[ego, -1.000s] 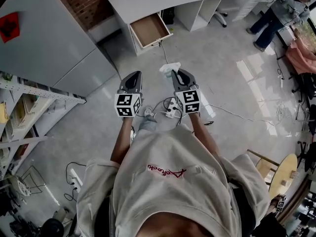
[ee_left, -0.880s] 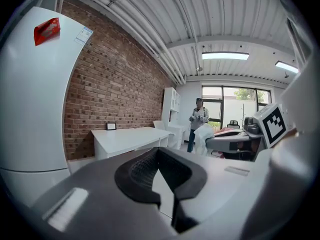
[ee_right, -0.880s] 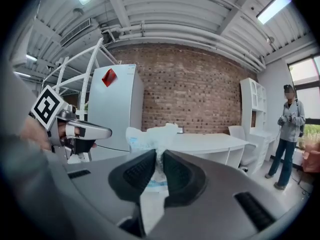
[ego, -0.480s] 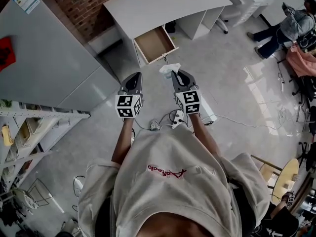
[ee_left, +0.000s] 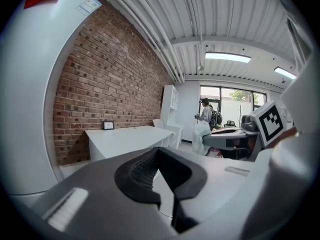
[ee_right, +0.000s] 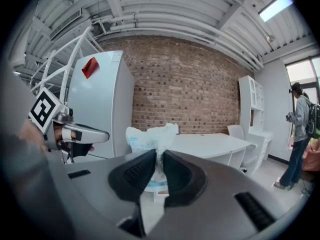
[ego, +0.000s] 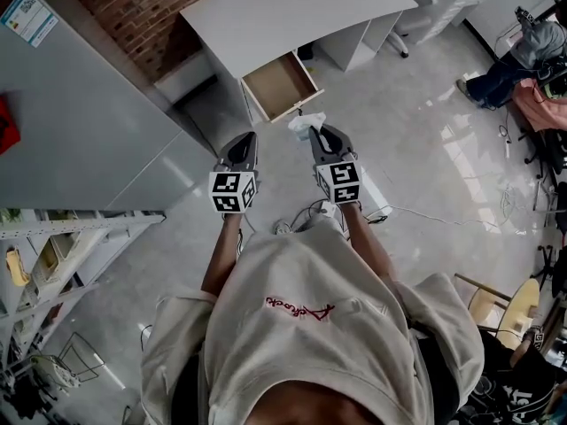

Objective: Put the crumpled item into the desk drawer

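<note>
Out to the left of the left hand-held gripper (ego: 245, 137) stand a white shelving rack (ego: 62, 237) and a tall grey cabinet (ego: 89, 122), and a brick wall (ego: 146, 7) runs behind the cabinet. The left hand-held gripper is held out over the floor (ego: 416, 140), jaws together with nothing between them. Ahead of both hand-held grippers, roughly between the lines they point along, the drawer (ego: 280, 83) stands pulled out from under the white worktop (ego: 292, 11), its brown bottom open to view. The right hand-held gripper (ego: 321, 130) is held just beside the left one and about level with it. Its jaws are clamped on the crumpled item (ego: 306, 123), a white wrapper with some blue print that sticks up and forward past the jaw tips. The item is held in the air over the floor, short of the drawer and apart from it. To the right of this hand-held gripper white cables (ego: 434, 217) trail across the glossy floor. Far off to the right, a person (ego: 509, 60) is partly in view at the edge.
</note>
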The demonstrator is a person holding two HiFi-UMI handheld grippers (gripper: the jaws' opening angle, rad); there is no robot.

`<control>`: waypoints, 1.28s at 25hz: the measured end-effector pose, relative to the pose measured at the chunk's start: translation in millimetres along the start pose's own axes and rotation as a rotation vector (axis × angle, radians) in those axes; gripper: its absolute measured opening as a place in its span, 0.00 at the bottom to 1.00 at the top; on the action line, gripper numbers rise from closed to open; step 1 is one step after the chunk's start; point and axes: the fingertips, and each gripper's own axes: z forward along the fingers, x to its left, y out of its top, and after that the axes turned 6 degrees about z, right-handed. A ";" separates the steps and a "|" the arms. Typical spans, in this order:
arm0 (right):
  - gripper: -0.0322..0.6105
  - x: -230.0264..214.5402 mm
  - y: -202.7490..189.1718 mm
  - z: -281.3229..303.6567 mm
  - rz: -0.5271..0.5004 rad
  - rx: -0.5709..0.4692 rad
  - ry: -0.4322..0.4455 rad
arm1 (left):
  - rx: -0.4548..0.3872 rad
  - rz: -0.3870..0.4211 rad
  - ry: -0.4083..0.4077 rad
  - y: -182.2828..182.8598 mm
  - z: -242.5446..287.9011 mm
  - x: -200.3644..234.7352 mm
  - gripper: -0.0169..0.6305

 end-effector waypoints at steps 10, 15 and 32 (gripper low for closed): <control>0.14 -5.7 -9.2 -7.3 0.006 0.020 -0.024 | 0.018 -0.010 -0.031 -10.1 5.9 -9.9 0.04; 0.14 -8.4 -13.8 -11.8 0.016 0.034 -0.041 | 0.022 -0.005 -0.048 -10.5 8.6 -14.1 0.04; 0.14 -46.2 -8.5 46.0 0.038 0.013 -0.032 | 0.035 0.026 -0.050 -0.9 68.2 12.7 0.04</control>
